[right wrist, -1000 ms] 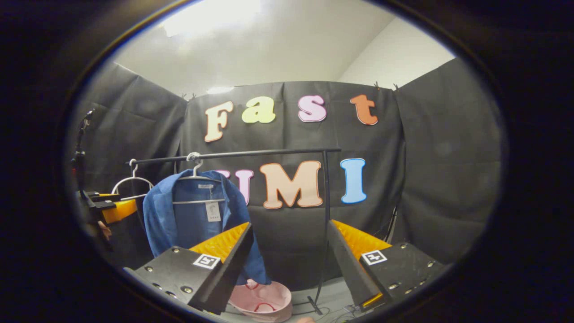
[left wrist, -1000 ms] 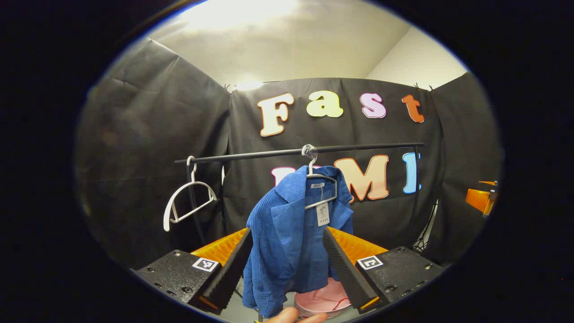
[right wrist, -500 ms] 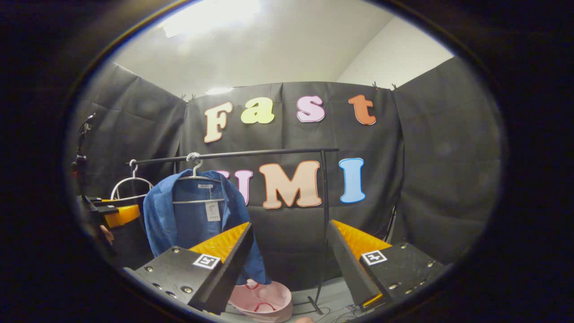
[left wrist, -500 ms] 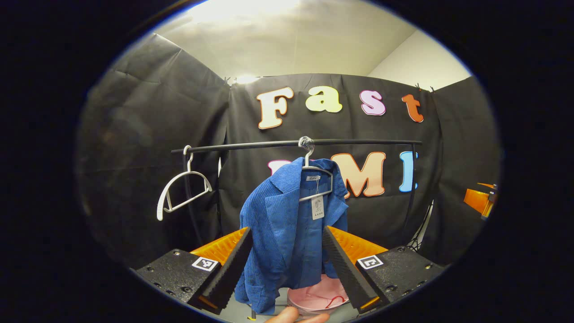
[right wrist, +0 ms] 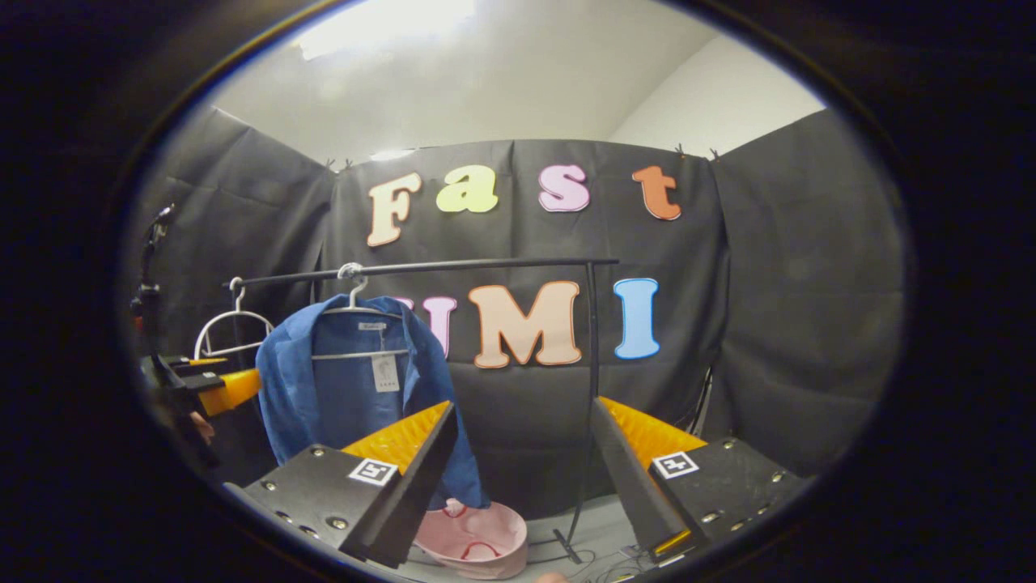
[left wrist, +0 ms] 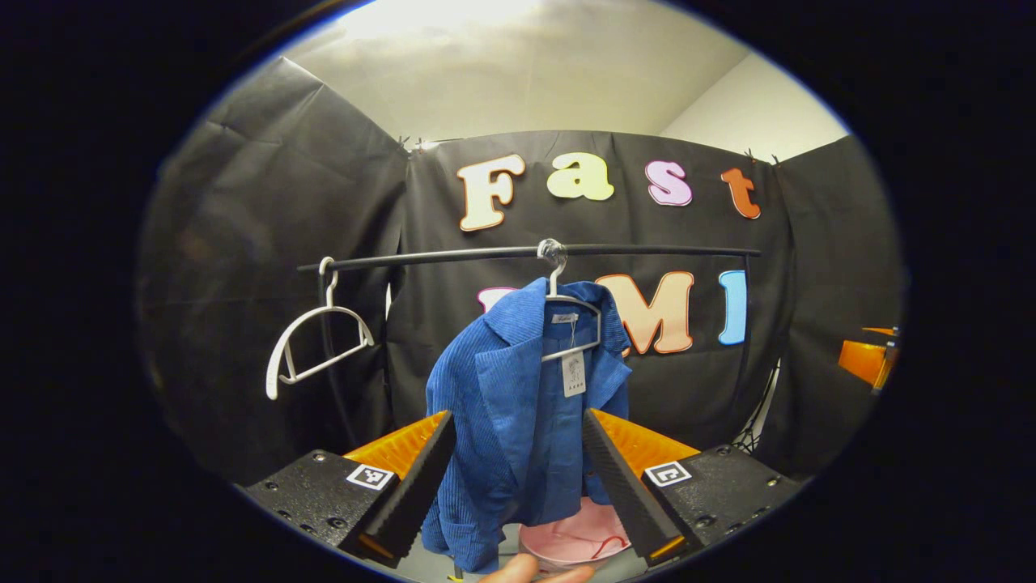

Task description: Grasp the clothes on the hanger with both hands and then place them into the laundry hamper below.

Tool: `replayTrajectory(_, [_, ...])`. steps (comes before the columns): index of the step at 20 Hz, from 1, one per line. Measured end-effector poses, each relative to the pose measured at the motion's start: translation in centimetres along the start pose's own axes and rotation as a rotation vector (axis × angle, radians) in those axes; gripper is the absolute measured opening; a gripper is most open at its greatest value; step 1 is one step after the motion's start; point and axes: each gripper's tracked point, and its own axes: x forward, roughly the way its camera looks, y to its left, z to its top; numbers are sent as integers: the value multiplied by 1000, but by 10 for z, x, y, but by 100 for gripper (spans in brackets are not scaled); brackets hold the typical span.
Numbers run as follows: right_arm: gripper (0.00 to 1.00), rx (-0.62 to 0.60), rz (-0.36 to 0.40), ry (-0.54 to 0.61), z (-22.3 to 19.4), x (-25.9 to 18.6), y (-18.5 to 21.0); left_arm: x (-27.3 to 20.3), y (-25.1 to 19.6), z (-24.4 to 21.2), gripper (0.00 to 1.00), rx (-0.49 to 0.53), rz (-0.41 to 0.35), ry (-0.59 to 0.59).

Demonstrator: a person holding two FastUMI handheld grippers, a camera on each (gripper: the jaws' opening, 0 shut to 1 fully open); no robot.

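Little could be read. A white paper tag point(left wrist: 574, 375) hung from the collar of the blue jacket point(left wrist: 518, 421), with marks too small to make out; the same went for the small sewn label point(right wrist: 370, 326) inside the neck. Each gripper finger mount carried a square black-and-white coded marker point(left wrist: 370, 476) point(right wrist: 675, 465), a pattern and no lettering. No other legible text, number or brand showed.
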Motion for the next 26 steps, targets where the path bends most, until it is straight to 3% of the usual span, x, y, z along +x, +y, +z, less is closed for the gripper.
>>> replayTrajectory(7, [99,15,-81,9,-6,12,4,33,-1,-14,97,-7,-59,1])
replayTrajectory(13, [99,-15,-97,1,-22,41,32,60,4,-34,97,10,-68,24])
replayTrajectory(21, [99,-68,-18,22,-31,90,40,110,9,-54,97,35,74,45])
replayTrajectory(26, [100,-92,-17,33,-25,106,22,142,22,-62,99,83,183,22])
